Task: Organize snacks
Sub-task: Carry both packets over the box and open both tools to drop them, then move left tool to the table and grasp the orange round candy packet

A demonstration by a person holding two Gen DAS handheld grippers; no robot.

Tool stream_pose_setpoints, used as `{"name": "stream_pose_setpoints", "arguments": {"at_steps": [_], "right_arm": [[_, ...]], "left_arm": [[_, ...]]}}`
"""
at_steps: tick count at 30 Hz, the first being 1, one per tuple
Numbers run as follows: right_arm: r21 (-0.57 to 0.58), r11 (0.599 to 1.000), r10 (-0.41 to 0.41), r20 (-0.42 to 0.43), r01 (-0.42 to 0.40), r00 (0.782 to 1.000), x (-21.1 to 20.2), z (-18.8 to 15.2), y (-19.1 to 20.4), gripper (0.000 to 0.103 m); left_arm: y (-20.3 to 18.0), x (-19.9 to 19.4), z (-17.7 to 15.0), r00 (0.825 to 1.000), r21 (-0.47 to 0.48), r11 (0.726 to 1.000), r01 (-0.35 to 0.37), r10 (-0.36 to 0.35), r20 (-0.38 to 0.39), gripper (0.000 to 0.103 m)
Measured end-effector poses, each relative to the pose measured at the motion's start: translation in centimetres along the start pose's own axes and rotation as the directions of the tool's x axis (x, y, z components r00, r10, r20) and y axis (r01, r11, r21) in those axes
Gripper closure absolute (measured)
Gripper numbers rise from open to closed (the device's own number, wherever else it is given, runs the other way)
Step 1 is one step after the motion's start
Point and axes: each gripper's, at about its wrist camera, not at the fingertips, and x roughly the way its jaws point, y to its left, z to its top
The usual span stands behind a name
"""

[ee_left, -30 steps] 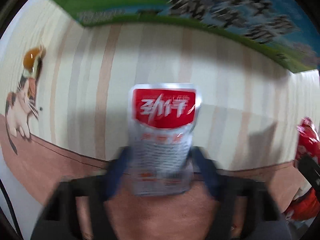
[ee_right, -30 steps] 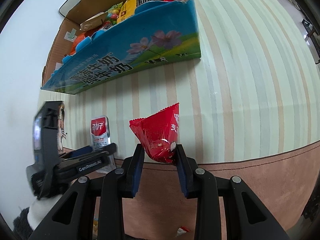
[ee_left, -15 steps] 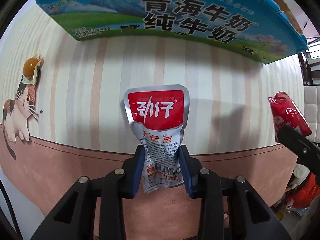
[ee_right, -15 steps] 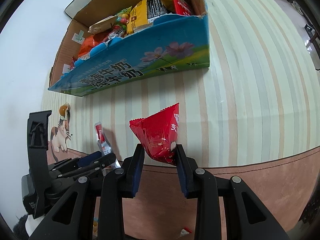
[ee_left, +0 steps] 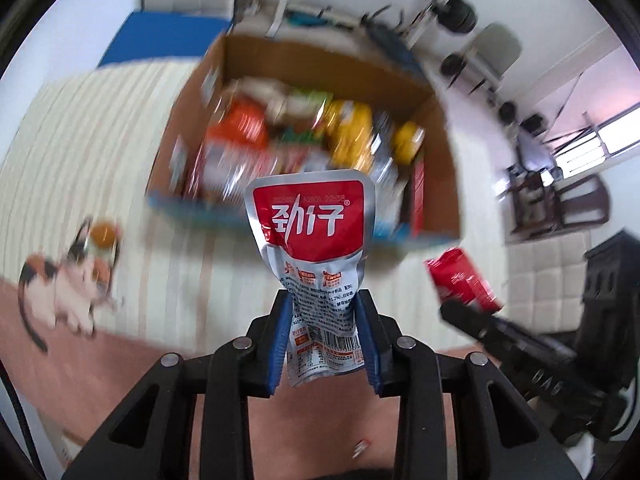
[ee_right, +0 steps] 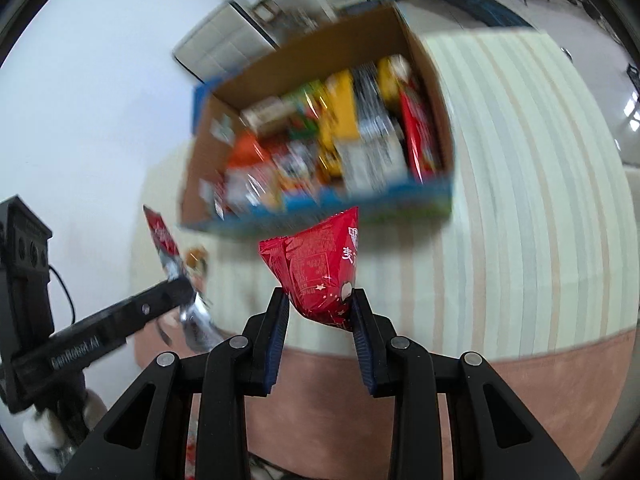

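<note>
My left gripper (ee_left: 323,300) is shut on a silver packet with a red label (ee_left: 316,216), held upright by its lower half above the table. My right gripper (ee_right: 319,296) is shut on a red snack packet (ee_right: 316,264), pinched at its lower corner. Beyond both stands an open cardboard box with a blue printed front (ee_left: 320,56), blurred and packed with several colourful snack packs. From the right wrist view the box (ee_right: 320,52) lies ahead, with the left gripper (ee_right: 176,296) and its silver packet (ee_right: 160,232) off to the left. The red packet (ee_left: 460,280) shows at the right of the left wrist view.
The table wears a cream striped cloth (ee_right: 540,200) with a brown border (ee_right: 520,380) along the near edge. A cat picture (ee_left: 68,284) is printed on the cloth at the left. Chairs and dark furniture (ee_left: 568,208) stand behind the table on the right.
Both grippers have risen with their packets, so the box's open top now shows from above. The left jaws closed tighter on the silver packet. The right grip is unchanged.
</note>
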Motion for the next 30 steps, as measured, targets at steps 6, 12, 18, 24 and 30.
{"name": "stream_pose_setpoints", "arguments": {"at_steps": [6, 12, 18, 24, 30], "right_arm": [[-0.074, 0.997, -0.003, 0.062, 0.008, 0.998, 0.0, 7.1, 3.8, 0.069], [-0.123, 0.991, -0.053, 0.033, 0.057, 0.998, 5.6, 13.4, 5.4, 0.069], [-0.109, 0.994, -0.031, -0.045, 0.025, 0.998, 9.7, 16.3, 5.3, 0.021], [-0.137, 0.987, -0.089, -0.019, 0.086, 0.996, 9.3, 15.9, 6.5, 0.014], [-0.114, 0.973, -0.191, 0.070, 0.198, 0.979, 7.5, 12.9, 8.3, 0.010]], "left_arm": [[0.7, 2.2, 9.2, 1.000, 0.010, 1.000, 0.026, -0.026, 0.011, 0.072], [3.4, 7.9, 15.5, 0.998, -0.039, 0.999, 0.008, -0.011, -0.067, 0.065], [3.9, 10.8, 17.6, 0.992, 0.002, 0.998, -0.067, 0.067, -0.108, 0.065], [3.3, 8.4, 16.9, 0.995, 0.064, 0.994, -0.088, 0.091, -0.046, 0.022], [6.6, 4.1, 13.4, 0.993, 0.059, 0.992, -0.111, 0.108, 0.050, 0.021]]}}
